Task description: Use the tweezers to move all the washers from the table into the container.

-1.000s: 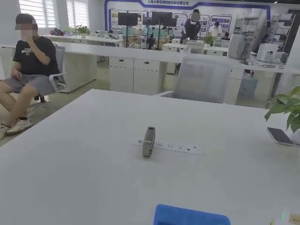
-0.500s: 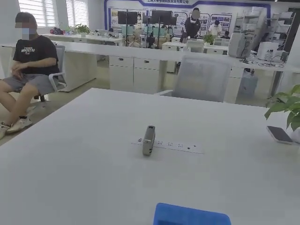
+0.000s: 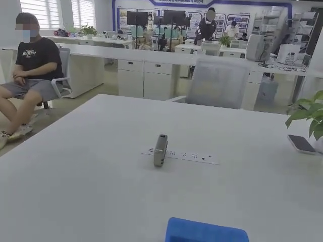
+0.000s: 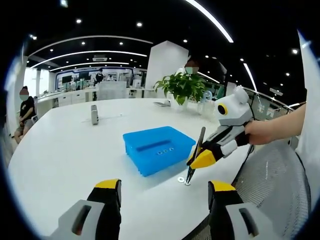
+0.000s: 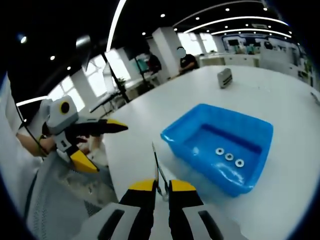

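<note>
The blue container (image 4: pixel 157 150) lies on the white table (image 4: pixel 70 150) with three washers (image 4: pixel 164 149) inside. Two small washers (image 4: pixel 181 178) lie on the table just in front of it. My right gripper (image 4: pixel 201 160) comes in from the right, shut on the tweezers (image 4: pixel 196 160), whose tip touches down beside those washers. My left gripper (image 4: pixel 165 200) stands open, low and short of the container, holding nothing. From the right gripper view, the tweezers (image 5: pixel 156 167) rise between the shut jaws, the container (image 5: pixel 220 145) with its washers (image 5: pixel 229 156) is to the right, and the left gripper (image 5: pixel 102 146) is open at left.
A grey device (image 3: pixel 160 150) stands on a power strip (image 3: pixel 189 157) at mid-table. A phone (image 3: pixel 301 144) and a potted plant (image 3: pixel 309 117) are at the far right. The container's top edge (image 3: pixel 207 234) shows at the bottom. A person sits at the back left (image 3: pixel 30 65).
The seated person at the back left has lowered a hand from the face to the lap. The things on the table have not moved.
</note>
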